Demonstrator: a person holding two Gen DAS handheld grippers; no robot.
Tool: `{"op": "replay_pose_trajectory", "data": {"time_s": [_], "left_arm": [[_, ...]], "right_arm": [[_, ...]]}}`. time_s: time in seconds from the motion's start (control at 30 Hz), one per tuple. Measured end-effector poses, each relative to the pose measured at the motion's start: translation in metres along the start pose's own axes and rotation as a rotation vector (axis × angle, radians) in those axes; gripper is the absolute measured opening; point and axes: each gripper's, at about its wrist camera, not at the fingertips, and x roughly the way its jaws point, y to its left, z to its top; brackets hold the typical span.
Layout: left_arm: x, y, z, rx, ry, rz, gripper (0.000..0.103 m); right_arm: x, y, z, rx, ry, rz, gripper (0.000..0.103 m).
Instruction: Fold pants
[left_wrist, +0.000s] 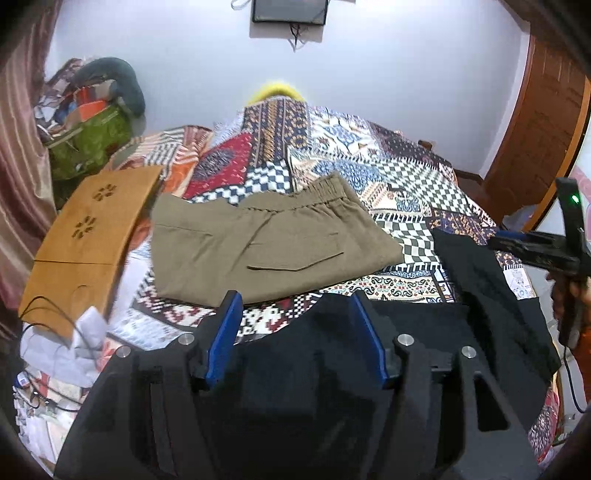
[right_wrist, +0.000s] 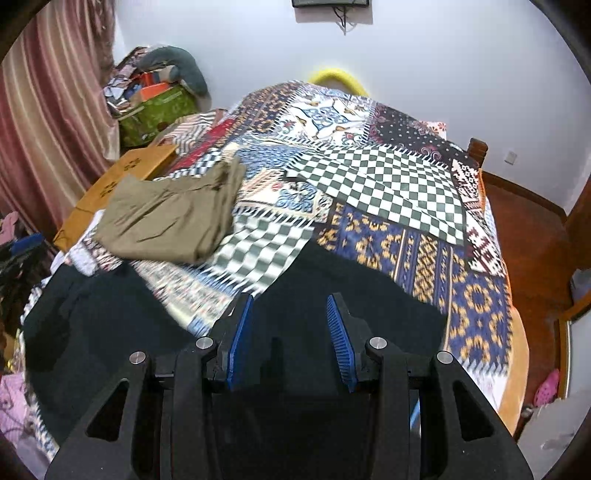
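Black pants (left_wrist: 476, 295) lie spread on the patchwork bedspread (left_wrist: 369, 147), directly under and ahead of both tongs; cloth runs from below the left gripper (left_wrist: 295, 317) across to the right, where the right gripper (left_wrist: 535, 251) shows at frame edge. Left gripper: blue pads (left_wrist: 223, 339) wide apart, nothing between them, black fabric visible in the gap below. Right gripper (right_wrist: 290, 325): pads also spread wide, holding nothing, dark cloth beneath and on both sides. Whether either touches the fabric can't be told. Khaki pants (left_wrist: 258, 243), already folded, sit beyond the left gripper, ahead-left of the right one, apart from the black pair. Brown perforated board (left_wrist: 88, 229) lies left of the khaki pair.
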Motion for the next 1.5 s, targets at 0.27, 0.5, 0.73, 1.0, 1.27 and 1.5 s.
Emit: {"op": "replay_pose_trajectory", "data": {"time_s": [0.27,0.5,0.73,1.0,1.27,1.5], "left_arm": [[0.048,-0.005,-0.002,-0.002,0.076,-0.008,0.059],[0.076,0.0,-0.003,-0.036,0.113,-0.024,0.06],[0.085,-0.003,-0.007,-0.025,0.138,-0.014,0.06],[0.064,-0.01,-0.003,-0.006,0.121,-0.011,0.059],[0.023,-0.033,0.001,0.041,0.07,-0.022,0.059],[-0.014,-0.059,0.003,0.091,0.018,-0.045,0.06]], "right_arm": [[0.071,-0.023,0.027,0.021,0.079,0.023,0.038],[0.102,-0.027,0.026,-0.019,0.123,0.036,0.038],[0.102,-0.023,0.02,-0.061,0.089,0.011,0.022],[0.078,-0.028,0.024,-0.012,0.034,0.029,0.013],[-0.009,-0.028,0.024,0.008,-0.114,0.017,0.013],[-0.081,-0.038,0.011,0.059,-0.238,-0.009,0.012]]}}
